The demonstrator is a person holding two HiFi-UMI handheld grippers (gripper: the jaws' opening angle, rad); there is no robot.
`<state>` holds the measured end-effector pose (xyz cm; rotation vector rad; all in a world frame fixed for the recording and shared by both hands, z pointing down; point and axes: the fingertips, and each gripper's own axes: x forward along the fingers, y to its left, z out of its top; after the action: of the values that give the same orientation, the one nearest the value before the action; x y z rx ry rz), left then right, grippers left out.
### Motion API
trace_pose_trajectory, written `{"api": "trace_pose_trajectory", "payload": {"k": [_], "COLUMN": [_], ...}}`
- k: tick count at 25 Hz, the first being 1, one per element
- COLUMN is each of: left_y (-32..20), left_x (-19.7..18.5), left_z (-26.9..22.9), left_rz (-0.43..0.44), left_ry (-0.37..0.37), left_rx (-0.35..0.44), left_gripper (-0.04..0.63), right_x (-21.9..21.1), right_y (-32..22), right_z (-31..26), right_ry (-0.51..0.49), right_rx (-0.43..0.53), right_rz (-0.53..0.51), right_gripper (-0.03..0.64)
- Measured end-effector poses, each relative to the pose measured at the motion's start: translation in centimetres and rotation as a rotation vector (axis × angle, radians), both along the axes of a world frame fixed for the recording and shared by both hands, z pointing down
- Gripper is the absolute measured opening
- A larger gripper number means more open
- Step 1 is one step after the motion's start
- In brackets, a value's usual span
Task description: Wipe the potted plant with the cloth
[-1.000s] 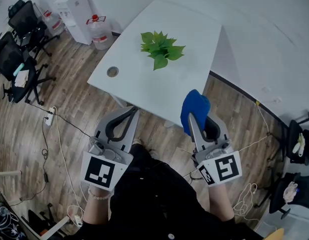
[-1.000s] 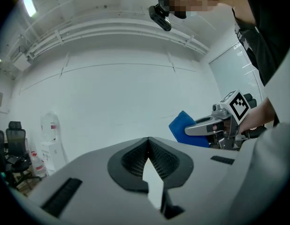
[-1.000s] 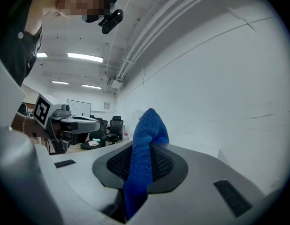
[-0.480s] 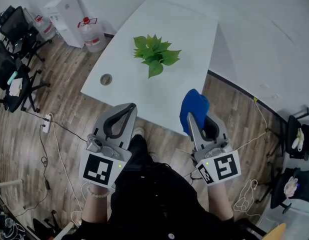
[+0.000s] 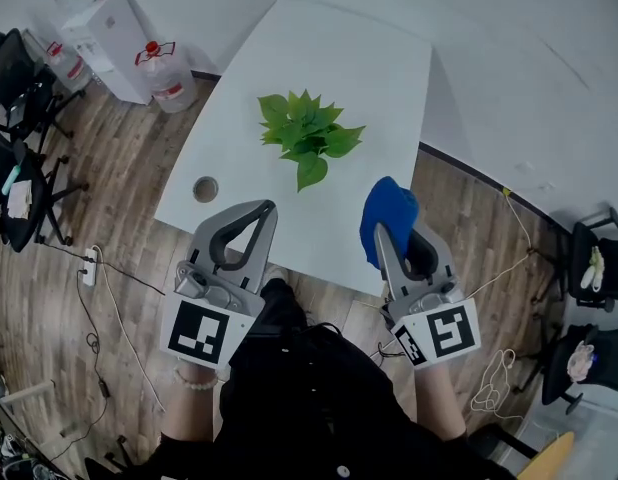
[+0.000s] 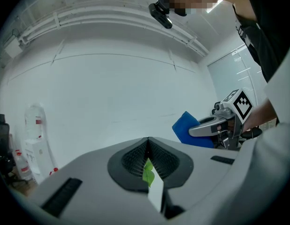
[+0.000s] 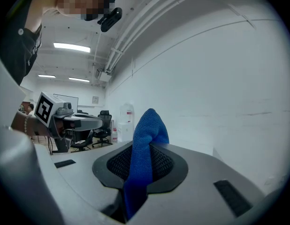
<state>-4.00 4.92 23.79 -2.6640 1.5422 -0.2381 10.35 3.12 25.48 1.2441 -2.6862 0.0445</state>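
A small green potted plant (image 5: 304, 138) stands in the middle of the white table (image 5: 339, 58) in the head view. My left gripper (image 5: 266, 211) is shut and empty, its tip over the table's near edge, short of the plant. A green leaf (image 6: 148, 171) shows through the slit between its jaws in the left gripper view. My right gripper (image 5: 381, 234) is shut on a blue cloth (image 5: 389, 213), which bunches up above the jaws (image 7: 146, 142). It hovers at the table's near right edge, apart from the plant. Each gripper view shows the other gripper beside it.
A round cable hole (image 5: 205, 189) sits in the table's near left corner. A water jug (image 5: 159, 68) and a white dispenser (image 5: 94, 28) stand on the wooden floor at the left. Office chairs (image 5: 14, 178) are at far left, more chairs (image 5: 589, 278) at right. Cables and a power strip (image 5: 89, 268) lie on the floor.
Both grippers have moved forward towards the table, which with the plant now lies closer under them. The left tip has reached over the near edge. The cloth stays clamped.
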Motion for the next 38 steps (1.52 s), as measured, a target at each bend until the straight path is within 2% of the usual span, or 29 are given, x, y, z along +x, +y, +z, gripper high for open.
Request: {"api": "trace_pose_trajectory", "payload": {"k": [16,23,29,32,35,38], "left_y": [-10.8,-12.8,-13.7,-13.8,-14.0,-14.0], "left_x": [-4.8,-5.8,-6.8,-6.8,-6.3,-5.9], "left_z": [3.6,5.4,7.1,8.4,9.9,11.2], "left_rz": [0.118,0.166,0.170,0.188,0.247,0.266], "left_ry": [0.039,0.046,0.057,0.053,0.000,-0.020], "left_rx": [-0.086,-0.122,-0.166,-0.186,-0.150,-0.168], "left_gripper": [0.014,0.014,0.018,0.077,0.137,0.183], "right_x": [-3.6,-4.9,-5.4,-5.6,-5.4,-5.0], "right_y": [-8.3,-10.2,-10.9,-11.1,-11.2,-11.5], "right_z": [2.8,3.8,4.8,5.3,5.9,6.9], "right_ry": [0.040,0.024,0.040,0.051,0.061,0.071], "right_rx": [-0.089,-0.123,-0.153,-0.164,-0.179,-0.196], "right_rz": [0.160,0.204,0.223,0.223,0.222,0.224], "right_gripper": [0.095,0.095,0.095,0.095,0.095,0.095]}}
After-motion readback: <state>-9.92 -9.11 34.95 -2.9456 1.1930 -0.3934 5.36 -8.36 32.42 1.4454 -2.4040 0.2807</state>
